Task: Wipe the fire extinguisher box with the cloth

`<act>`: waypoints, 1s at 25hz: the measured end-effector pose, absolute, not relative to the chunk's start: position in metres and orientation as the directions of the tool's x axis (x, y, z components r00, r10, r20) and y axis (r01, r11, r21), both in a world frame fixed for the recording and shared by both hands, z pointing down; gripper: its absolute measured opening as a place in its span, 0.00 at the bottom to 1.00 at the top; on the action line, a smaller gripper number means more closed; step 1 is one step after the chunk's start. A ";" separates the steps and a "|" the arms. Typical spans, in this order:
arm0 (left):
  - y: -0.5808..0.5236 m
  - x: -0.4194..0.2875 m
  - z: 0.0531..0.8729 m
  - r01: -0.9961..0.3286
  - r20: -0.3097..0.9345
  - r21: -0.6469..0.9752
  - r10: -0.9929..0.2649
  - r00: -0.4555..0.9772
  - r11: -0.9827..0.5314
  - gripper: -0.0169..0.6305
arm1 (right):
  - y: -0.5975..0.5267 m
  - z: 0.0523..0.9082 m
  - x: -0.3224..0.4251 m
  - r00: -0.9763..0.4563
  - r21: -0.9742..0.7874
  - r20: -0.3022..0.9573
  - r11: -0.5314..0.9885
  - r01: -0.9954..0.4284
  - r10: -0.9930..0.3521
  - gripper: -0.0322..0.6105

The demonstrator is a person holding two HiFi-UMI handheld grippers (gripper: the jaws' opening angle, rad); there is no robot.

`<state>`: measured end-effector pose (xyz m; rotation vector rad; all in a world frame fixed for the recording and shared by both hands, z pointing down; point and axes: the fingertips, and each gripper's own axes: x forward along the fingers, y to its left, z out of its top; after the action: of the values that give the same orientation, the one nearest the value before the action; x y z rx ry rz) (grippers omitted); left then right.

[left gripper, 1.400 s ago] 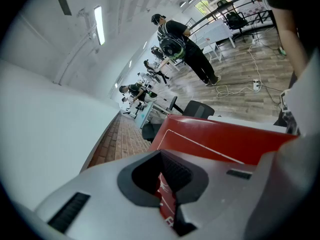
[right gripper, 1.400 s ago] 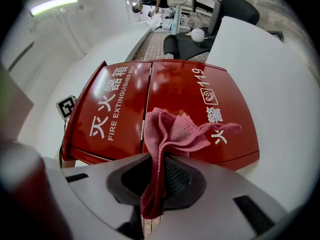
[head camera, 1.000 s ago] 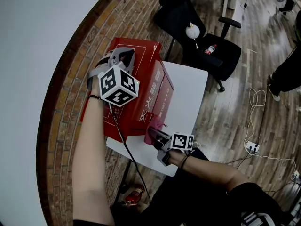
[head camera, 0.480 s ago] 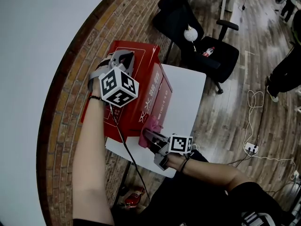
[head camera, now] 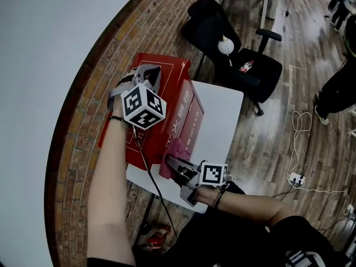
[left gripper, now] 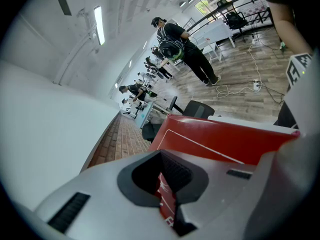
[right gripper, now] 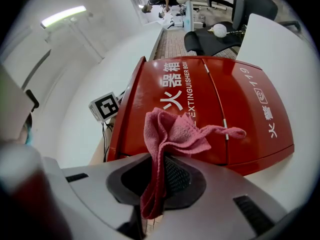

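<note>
Pink cloth (right gripper: 175, 131) tight in right claw (right gripper: 157, 176), box (right gripper: 240, 119) lettering legible only in right gripper view; left claw (left gripper: 172, 196) together.

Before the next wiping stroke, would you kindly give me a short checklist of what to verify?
1. Cloth clamped in the right gripper: ok.
2. Cloth touching the front of the fire extinguisher box: ok.
3. Box face ahead of the cloth bare: ok.
4. Box standing on the white table: ok.
5. Left gripper steadying the box top: cannot tell. It lies there with its fingers together, but no firm hold shows.
</note>
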<state>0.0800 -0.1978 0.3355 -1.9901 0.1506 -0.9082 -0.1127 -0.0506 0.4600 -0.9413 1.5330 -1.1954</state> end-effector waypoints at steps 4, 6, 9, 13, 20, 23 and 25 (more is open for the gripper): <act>-0.197 0.080 0.335 0.238 0.539 -0.783 -0.435 0.721 -0.575 0.07 | -0.051 0.438 -0.111 -0.261 -0.956 -0.272 0.290 -0.033 -0.926 0.15; -0.197 0.080 0.335 0.238 0.539 -0.783 -0.435 0.721 -0.575 0.07 | -0.052 0.433 -0.111 -0.260 -0.953 -0.282 0.300 -0.034 -0.924 0.15; -0.198 0.080 0.336 0.239 0.539 -0.782 -0.435 0.721 -0.575 0.07 | -0.052 0.425 -0.111 -0.260 -0.949 -0.295 0.314 -0.031 -0.919 0.15; -0.197 0.079 0.334 0.238 0.538 -0.784 -0.436 0.721 -0.574 0.07 | -0.050 0.409 -0.111 -0.262 -0.940 -0.322 0.340 -0.023 -0.910 0.15; -0.198 0.081 0.335 0.239 0.539 -0.783 -0.436 0.721 -0.574 0.07 | -0.049 0.387 -0.109 -0.256 -0.918 -0.384 0.396 0.005 -0.887 0.15; -0.198 0.081 0.335 0.239 0.540 -0.783 -0.436 0.720 -0.575 0.07 | -0.049 0.380 -0.109 -0.258 -0.911 -0.400 0.412 0.007 -0.880 0.15; -0.198 0.081 0.336 0.239 0.539 -0.783 -0.436 0.720 -0.574 0.07 | -0.049 0.379 -0.109 -0.259 -0.910 -0.403 0.415 0.010 -0.878 0.15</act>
<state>0.0807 -0.1982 0.3357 -1.9886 0.1509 -0.9092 -0.1094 -0.0490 0.3787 -0.7832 1.5996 -1.0379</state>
